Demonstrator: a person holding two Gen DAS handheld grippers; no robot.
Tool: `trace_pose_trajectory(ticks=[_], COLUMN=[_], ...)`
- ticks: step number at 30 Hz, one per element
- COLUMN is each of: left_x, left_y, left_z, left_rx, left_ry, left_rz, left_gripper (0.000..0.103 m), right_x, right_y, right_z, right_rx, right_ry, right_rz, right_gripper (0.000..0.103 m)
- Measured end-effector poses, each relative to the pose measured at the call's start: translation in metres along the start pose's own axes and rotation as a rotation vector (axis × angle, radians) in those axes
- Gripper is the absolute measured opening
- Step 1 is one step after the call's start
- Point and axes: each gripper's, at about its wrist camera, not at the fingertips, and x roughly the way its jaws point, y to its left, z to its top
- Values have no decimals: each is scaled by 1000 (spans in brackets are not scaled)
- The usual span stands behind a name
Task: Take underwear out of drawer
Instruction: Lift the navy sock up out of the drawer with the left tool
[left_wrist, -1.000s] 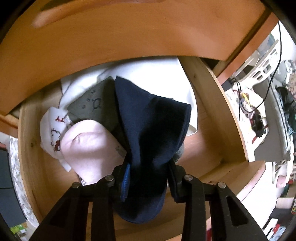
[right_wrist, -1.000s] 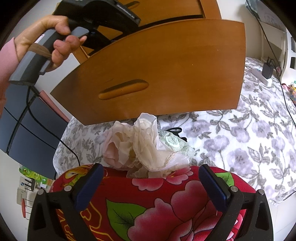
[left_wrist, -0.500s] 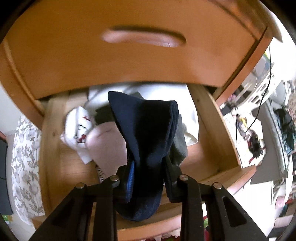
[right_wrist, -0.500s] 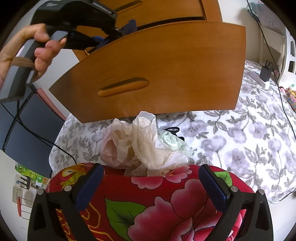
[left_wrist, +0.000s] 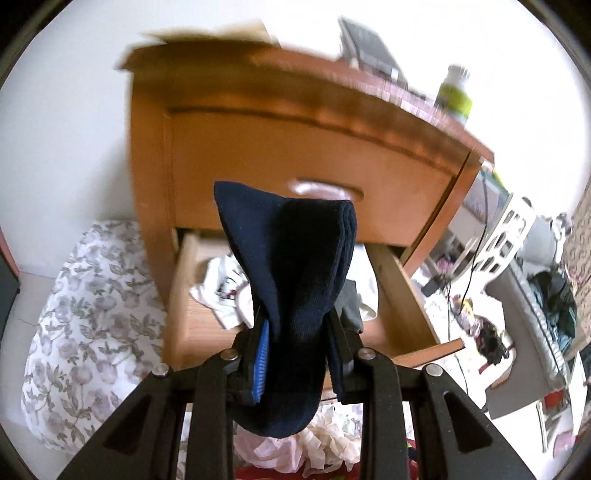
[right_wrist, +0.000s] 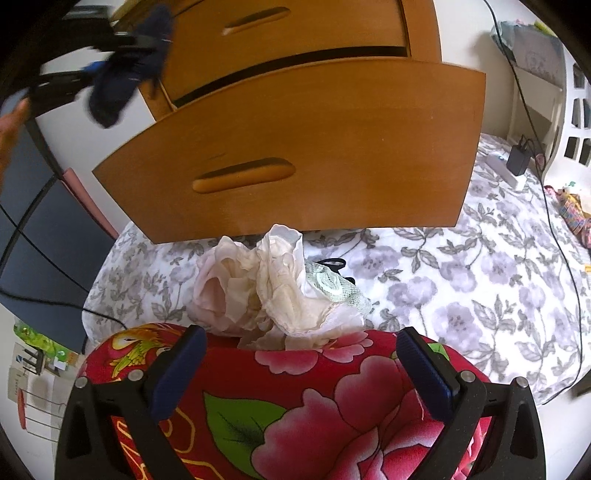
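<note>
light: bright daylight, diffuse, source off-frame | glare: white wall (left_wrist: 74, 129) blown out | shadows: soft, under open drawer front (right_wrist: 314, 147) | blur: left wrist view smeared, worst on nightstand top (left_wrist: 295, 81); right wrist view sharp except blurred dark garment (right_wrist: 122, 85) top left | distortion: fisheye bowing, black vignette at corners

A home bedroom: an orange-brown wooden nightstand (left_wrist: 295, 155) with its clothes-filled drawer (left_wrist: 402, 295) open, beside a grey-floral white quilt (right_wrist: 461, 280) at 3 o'clock.
</note>
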Motion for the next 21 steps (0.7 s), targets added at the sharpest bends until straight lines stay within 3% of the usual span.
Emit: trace_pose_trajectory(ticks=[11,21], left_x=[-77,-84], left_y=[25,31], left_z=[-51,-93], left_rx=[-82,-143], left_ry=[-139,-133], left_rz=[61,30], left_gripper=[29,29], right_x=[-10,-17], right_y=[13,24], right_z=[-5,-12], right_rx=[-50,-90], right_ry=[-33,-42], right_rz=[-59,-105], right_gripper=[103,103])
